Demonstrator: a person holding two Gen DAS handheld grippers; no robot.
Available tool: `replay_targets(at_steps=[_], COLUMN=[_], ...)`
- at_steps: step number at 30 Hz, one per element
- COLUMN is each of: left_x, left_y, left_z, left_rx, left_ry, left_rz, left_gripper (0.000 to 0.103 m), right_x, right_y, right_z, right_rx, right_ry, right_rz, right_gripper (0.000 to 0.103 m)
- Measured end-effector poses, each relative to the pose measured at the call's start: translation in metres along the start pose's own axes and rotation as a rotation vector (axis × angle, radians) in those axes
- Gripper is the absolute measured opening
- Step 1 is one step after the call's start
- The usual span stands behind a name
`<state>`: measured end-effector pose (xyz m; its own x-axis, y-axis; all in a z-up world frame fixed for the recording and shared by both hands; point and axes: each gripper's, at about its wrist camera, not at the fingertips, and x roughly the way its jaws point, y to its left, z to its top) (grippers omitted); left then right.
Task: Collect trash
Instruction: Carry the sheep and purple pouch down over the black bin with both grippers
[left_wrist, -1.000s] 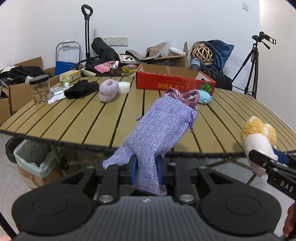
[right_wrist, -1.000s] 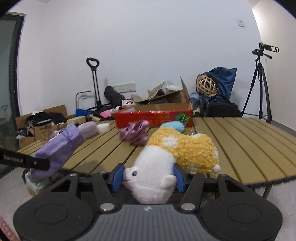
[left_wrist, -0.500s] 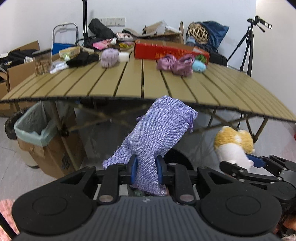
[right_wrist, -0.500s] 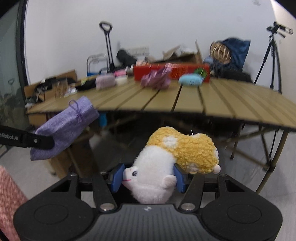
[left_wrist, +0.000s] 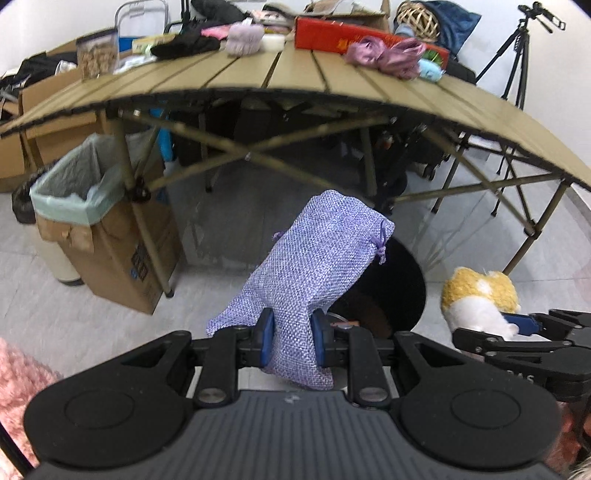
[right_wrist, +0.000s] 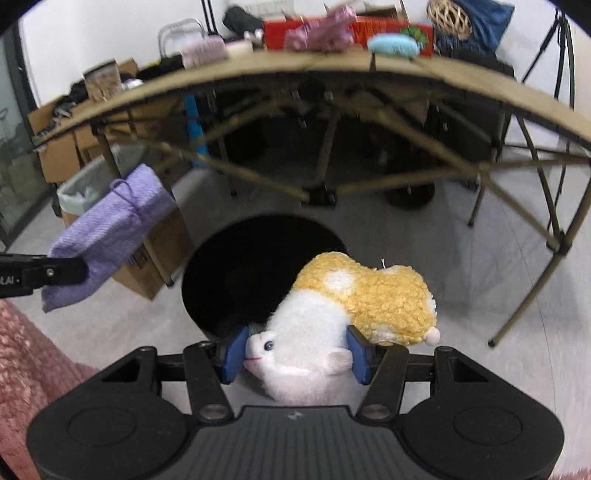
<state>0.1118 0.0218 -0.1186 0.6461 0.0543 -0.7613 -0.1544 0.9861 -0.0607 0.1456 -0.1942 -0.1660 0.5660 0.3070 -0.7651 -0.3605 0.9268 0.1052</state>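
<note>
Pinching one lilac drawstring pouch (left_wrist: 314, 269) near its lower end, the left gripper (left_wrist: 292, 341) is holding its two blue pads tight against the fabric, and the pouch is sticking up and away over one round black bin (left_wrist: 399, 291) on the floor. The right gripper (right_wrist: 295, 350) is squeezing one white-and-yellow plush toy (right_wrist: 347, 314) between its two pads, the toy's white head caught in the grip and its yellow body hanging out to the right, above the bin's dark opening. One slatted folding table (left_wrist: 332, 77) is standing beyond, carrying one red box (left_wrist: 343, 37), one pink cloth bundle (left_wrist: 384, 57) and one jar (left_wrist: 96, 53). One cardboard box with a pale green liner (left_wrist: 92, 229) is sitting at the table's left leg.
</note>
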Motion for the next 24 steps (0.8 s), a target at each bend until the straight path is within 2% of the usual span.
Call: replay_targets(at_steps=[4,11,24], left_x=[0.015,0.031,0.044], left_y=[0.009,0.018,0.025], left_z=[-0.005,-0.006,-0.003], left_rx=[-0.013,-0.029,-0.05], left_ry=[0.03,0.054,0.077], left_rz=[0.014,0.034,0.057], left_gripper=[0.022,0.022,0.022], right_x=[0.011,0.02,0.045], right_y=[0.0,0.007,0.024], right_z=[-0.006,-0.005,0.024], right_rx=[0.022,-0.005,-0.045], right_ry=[0.054,0.078,0.051], right_rz=[-0.014,-0.023,0.028], right_gripper=[0.055,0.055,0.055])
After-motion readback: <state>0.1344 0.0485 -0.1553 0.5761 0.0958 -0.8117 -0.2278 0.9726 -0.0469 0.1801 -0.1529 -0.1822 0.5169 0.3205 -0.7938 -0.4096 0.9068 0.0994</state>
